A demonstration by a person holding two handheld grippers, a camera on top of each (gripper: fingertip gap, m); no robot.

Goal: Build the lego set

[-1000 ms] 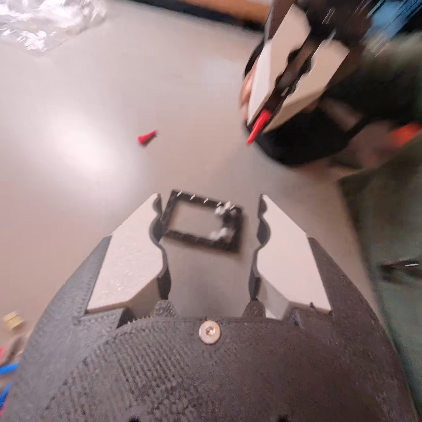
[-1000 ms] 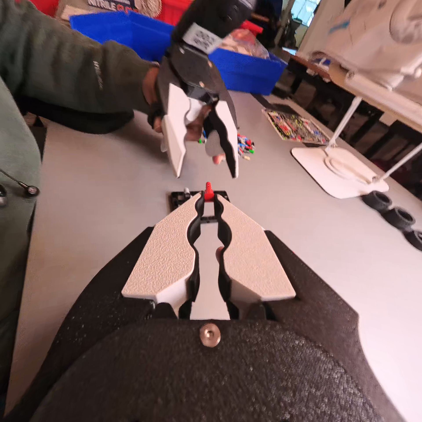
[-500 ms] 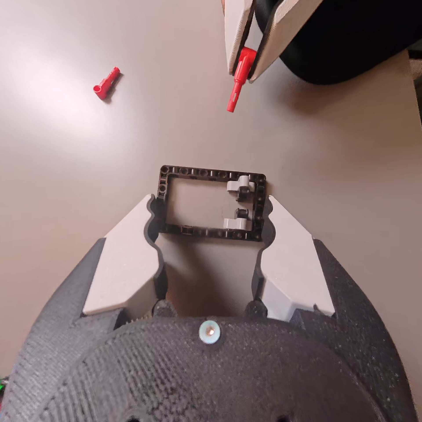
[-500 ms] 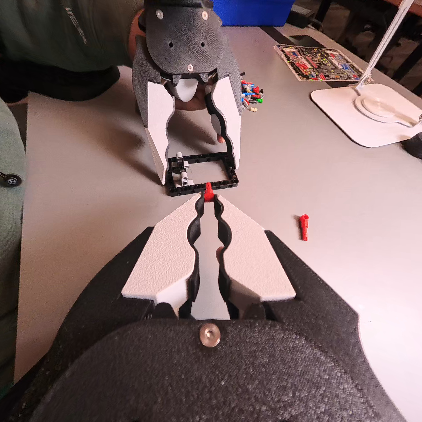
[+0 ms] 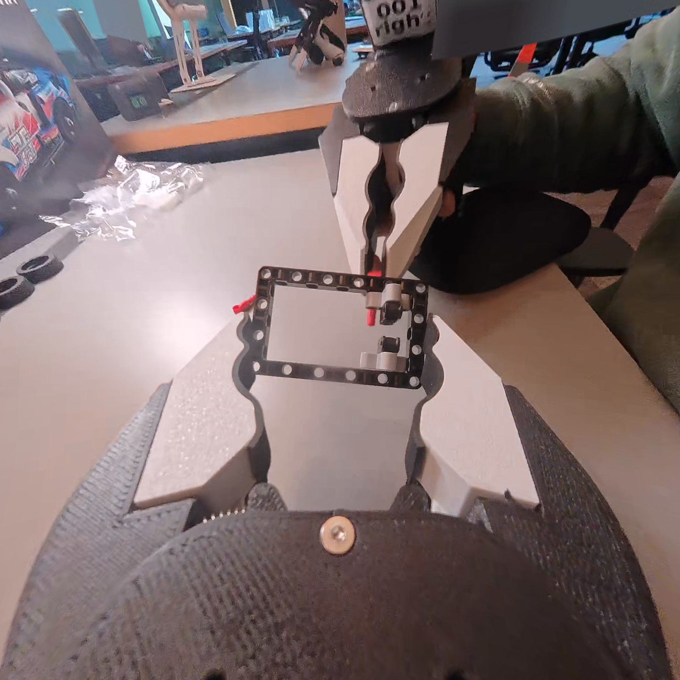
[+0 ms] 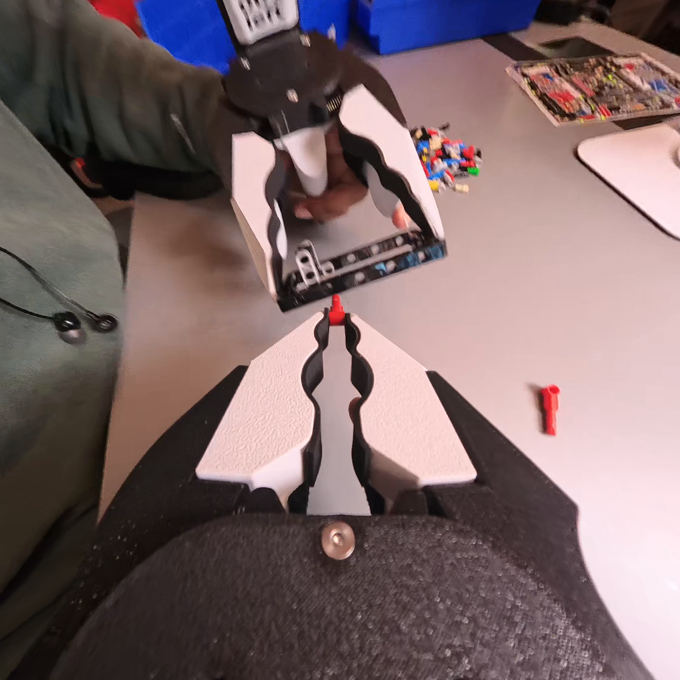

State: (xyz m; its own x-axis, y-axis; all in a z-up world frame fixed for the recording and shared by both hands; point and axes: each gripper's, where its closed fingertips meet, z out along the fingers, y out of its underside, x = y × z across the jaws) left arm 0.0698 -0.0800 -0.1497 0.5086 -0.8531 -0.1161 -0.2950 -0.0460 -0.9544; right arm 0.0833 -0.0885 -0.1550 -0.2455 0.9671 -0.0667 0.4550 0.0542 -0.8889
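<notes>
Holding the frame: the left gripper (image 5: pixel 338 353) is clamped across the short ends of the black frame (image 5: pixel 294 369), which half a second ago lay flat on the table (image 5: pixel 128 312) between spread fingers and is now lifted and tilted up.
Right gripper: the right gripper (image 6: pixel 335 317) is pinched together on a red pin (image 6: pixel 335 312), as it was half a second ago.
Pin position: earlier the pin hung clear of the frame; in the left wrist view its red tip (image 5: pixel 371 317) now shows inside the frame, below the far bar, at the upper grey connector (image 5: pixel 386 296).
Lower connector: a second grey connector (image 5: pixel 379 360) sits on the near bar, at the same end.
Spare pin: another red pin (image 6: pixel 549 408) lies on the table, apart from the frame, in the same spot as before.
Loose parts: a pile of small coloured pieces (image 6: pixel 447 158) sits beyond the left gripper.
Writing: a white label (image 5: pixel 399 18) on the right gripper and a coded tag (image 6: pixel 263 18) on the left one bear marks; a printed sheet (image 6: pixel 596 86) lies at the far right.
Background: the car-printed box (image 5: pixel 33 121), clear wrapping (image 5: pixel 125 200) and black tyres (image 5: pixel 36 266) are newly in the left wrist view.
</notes>
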